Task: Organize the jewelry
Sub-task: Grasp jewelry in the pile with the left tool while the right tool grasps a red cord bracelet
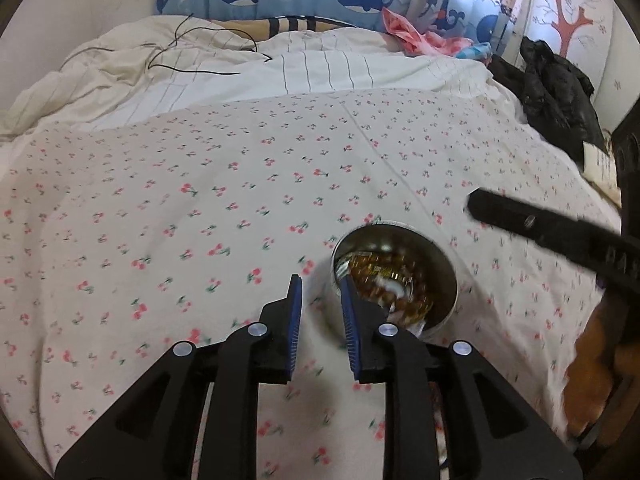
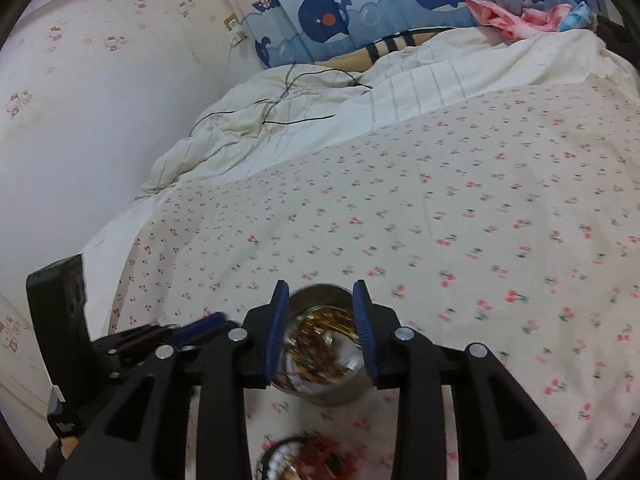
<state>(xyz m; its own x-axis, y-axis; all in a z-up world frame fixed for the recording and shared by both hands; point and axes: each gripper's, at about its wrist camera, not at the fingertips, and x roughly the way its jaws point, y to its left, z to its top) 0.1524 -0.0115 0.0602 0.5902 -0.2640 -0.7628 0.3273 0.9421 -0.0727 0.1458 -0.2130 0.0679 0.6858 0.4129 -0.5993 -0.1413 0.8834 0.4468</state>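
A bed fills the room, spread with a soft white sheet [image 1: 240,184] printed with small red cherries, a rumpled striped quilt [image 1: 192,68] behind it and a whale-patterned curtain [image 2: 360,12] at the back. On the sheet stands a round, shiny metal tin [image 1: 446,268] heaped with blurred golden jewelry [image 1: 396,276]. My left gripper [image 1: 320,300] is released, its right blue ribbed pad dipping inside the tin's rim. My right gripper [image 2: 320,308] hangs open above the tin, holding nothing. A beaded piece [image 2: 304,456] lies nearer, blurred.
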